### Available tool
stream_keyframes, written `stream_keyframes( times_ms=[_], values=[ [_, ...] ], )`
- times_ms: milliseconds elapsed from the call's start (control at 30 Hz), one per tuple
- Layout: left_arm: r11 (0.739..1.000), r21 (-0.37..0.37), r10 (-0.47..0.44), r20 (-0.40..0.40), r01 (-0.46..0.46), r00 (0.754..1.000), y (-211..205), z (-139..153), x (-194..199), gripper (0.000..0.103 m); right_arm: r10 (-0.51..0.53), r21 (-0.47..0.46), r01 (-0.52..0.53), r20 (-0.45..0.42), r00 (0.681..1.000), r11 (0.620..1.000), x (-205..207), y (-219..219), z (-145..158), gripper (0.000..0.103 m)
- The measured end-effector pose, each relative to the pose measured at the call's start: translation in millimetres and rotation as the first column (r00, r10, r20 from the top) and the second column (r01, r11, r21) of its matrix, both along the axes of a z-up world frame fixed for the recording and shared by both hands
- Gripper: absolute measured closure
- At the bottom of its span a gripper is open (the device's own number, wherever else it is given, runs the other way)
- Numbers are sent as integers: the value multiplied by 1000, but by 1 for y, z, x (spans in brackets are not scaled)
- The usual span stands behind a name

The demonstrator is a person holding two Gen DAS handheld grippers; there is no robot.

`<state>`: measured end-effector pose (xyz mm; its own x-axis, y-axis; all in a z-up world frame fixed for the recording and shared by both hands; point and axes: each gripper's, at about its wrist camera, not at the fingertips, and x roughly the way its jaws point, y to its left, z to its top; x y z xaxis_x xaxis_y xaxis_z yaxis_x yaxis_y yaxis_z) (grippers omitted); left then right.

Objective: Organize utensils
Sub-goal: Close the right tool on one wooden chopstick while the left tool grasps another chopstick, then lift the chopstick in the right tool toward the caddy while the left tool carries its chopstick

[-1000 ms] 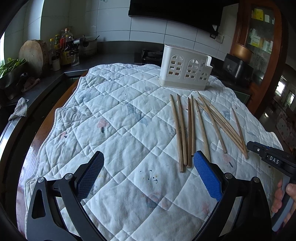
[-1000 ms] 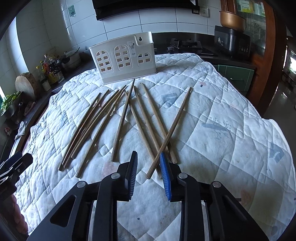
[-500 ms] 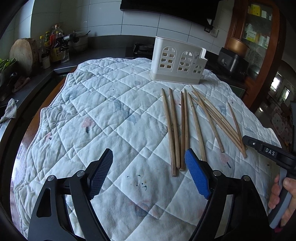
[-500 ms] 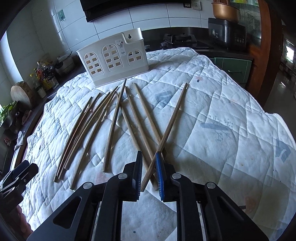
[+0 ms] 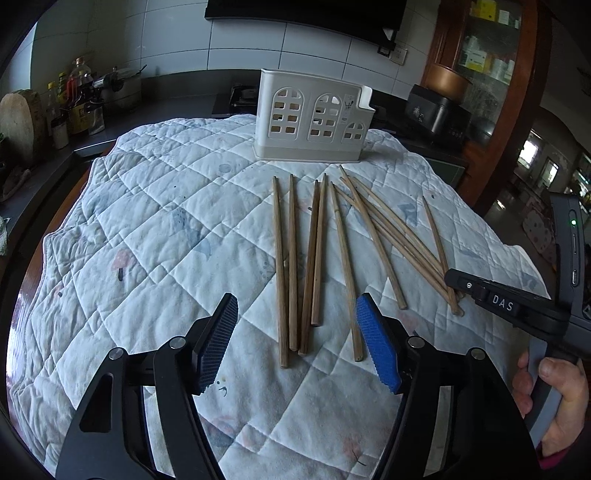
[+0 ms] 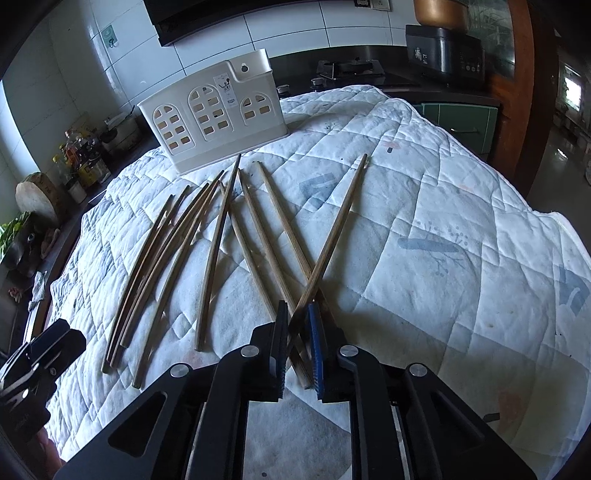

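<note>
Between right gripper (image 6: pixel 297 339) fingers: chopstick (image 6: pixel 332 236) | left view: hidden

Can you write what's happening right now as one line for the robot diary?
right gripper: shut on rightmost chopstick | left gripper: open, empty | white holder: no chopsticks visible inside

White wall tiles (image 5: pixel 177 33) are catching daylight behind a dark counter (image 5: pixel 155 107) crowded with bottles (image 5: pixel 79 99); a wooden cabinet (image 5: pixel 491 70) is standing right, and a quilted cloth (image 6: pixel 461 229) is covering the desk.
</note>
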<state>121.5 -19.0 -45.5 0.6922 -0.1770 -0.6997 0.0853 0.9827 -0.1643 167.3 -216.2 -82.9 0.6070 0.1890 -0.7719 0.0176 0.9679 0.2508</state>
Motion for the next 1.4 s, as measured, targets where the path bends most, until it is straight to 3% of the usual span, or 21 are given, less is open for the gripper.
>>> stream_keyframes(
  times_ms=[167,533,767,833,1000,1167,1400],
  values=[
    [1000,-5,-5,-10,5,1000,-1,-1,3,37,-13,5,13,-17,1000,1000,6,-1,-5,90],
    [998,-32,-61,-16,60,998,-32,1,17,39,-53,-1,53,40,998,999,-9,-21,4,96],
    [990,-66,-124,-20,123,992,-68,-5,33,61,-49,8,49,89,995,999,-21,-34,14,96],
    [988,-84,-135,-34,132,990,-76,-10,40,63,-37,1,38,105,994,999,-24,-35,17,96],
    [983,-130,-138,-79,127,987,-87,-23,55,73,-23,-1,24,137,990,1000,-29,-42,24,96],
    [987,-126,-110,-99,97,989,-92,-31,62,84,-16,11,14,153,988,1000,-33,-46,27,96],
    [994,-102,-60,-120,48,991,-92,-43,70,86,-4,22,1,155,988,1000,-35,-47,26,96]
  ],
)
